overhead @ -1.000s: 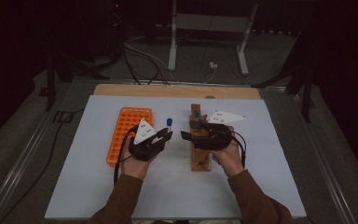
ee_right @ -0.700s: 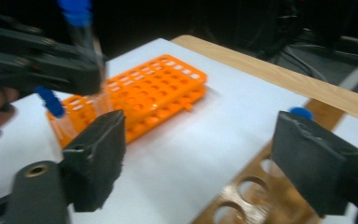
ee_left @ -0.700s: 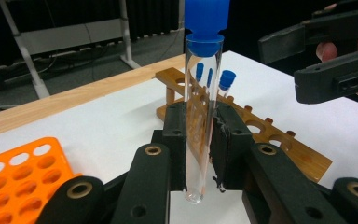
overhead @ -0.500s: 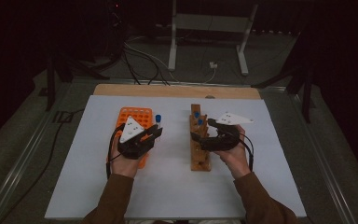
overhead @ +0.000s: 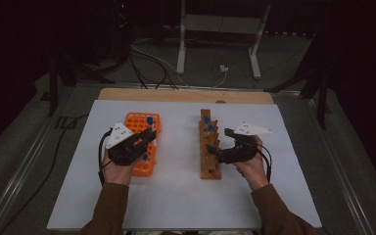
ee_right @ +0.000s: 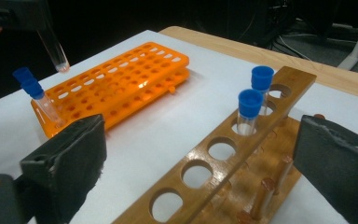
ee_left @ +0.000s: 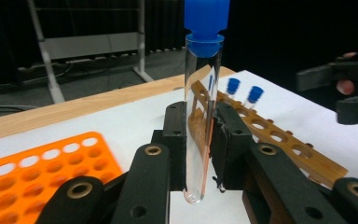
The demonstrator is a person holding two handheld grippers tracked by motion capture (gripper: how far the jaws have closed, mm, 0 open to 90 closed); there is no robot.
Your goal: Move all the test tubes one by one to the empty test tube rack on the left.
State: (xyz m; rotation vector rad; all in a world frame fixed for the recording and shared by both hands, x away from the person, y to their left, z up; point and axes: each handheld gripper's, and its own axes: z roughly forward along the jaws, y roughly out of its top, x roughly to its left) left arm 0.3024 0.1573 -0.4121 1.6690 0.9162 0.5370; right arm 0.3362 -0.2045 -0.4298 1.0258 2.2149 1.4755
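Carried left since the earlier frame, the test tube (ee_left: 200, 116) now hangs over the orange rack (overhead: 138, 142), clamped mid-barrel by the left gripper (overhead: 144, 142). Light, slick, breakable glass: grip gently below its cap. The right gripper (overhead: 218, 142) has just been opening, empty, by the wooden rack (overhead: 208, 147) holding 2 tubes.

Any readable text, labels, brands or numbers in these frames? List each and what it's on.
None readable in any view.
Orange rack: no lettering or well numbers visible.
Wooden rack: bare wood, no markings.
Capped tube in the left gripper: clear glass and blue cap, no label or graduations.
Grey plates on top of both grippers: only small dots, no characters.
Floor beside the table, left in the high view: a dark mark, too small to read.
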